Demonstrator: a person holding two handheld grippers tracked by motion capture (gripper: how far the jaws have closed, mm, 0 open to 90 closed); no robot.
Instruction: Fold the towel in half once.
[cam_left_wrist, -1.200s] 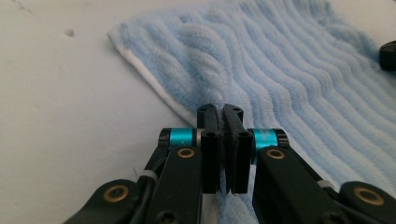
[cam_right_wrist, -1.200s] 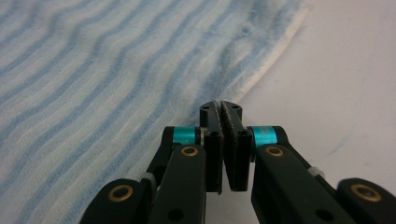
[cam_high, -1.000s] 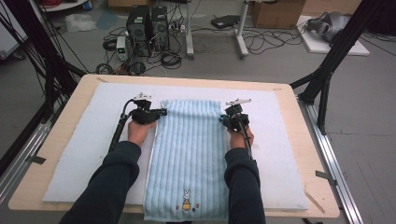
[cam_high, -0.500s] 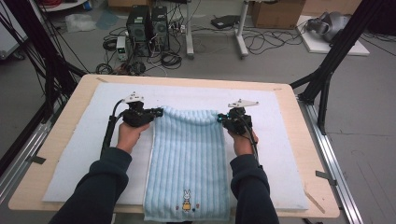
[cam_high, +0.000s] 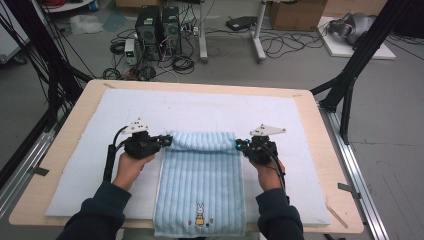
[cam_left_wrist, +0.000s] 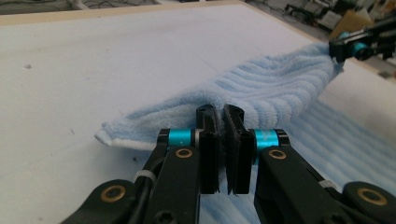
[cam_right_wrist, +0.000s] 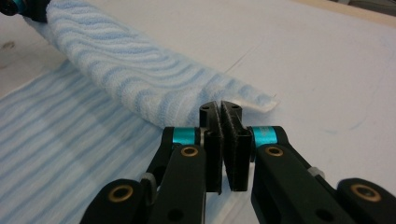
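Observation:
A light blue striped towel (cam_high: 200, 180) with a small rabbit picture lies on the white mat (cam_high: 200, 107), its near end hanging over the table's front edge. Its far edge is lifted and rolled back over the flat part. My left gripper (cam_high: 164, 141) is shut on the far left corner of the towel (cam_left_wrist: 271, 88), the jaws (cam_left_wrist: 223, 119) pinching the cloth. My right gripper (cam_high: 240, 145) is shut on the far right corner of the towel (cam_right_wrist: 116, 79), jaws together (cam_right_wrist: 221, 114). The raised edge sags between the two grippers.
The mat covers most of a wooden table (cam_high: 75, 107). Black frame legs (cam_high: 350, 80) stand at the right and left corners. Computer towers (cam_high: 157, 25), cables and a cardboard box (cam_high: 295, 12) sit on the floor beyond the far edge.
Both hands have drawn back toward the person, carrying the towel's far edge with them. The flat part of the towel looks shorter and the fold has moved nearer.

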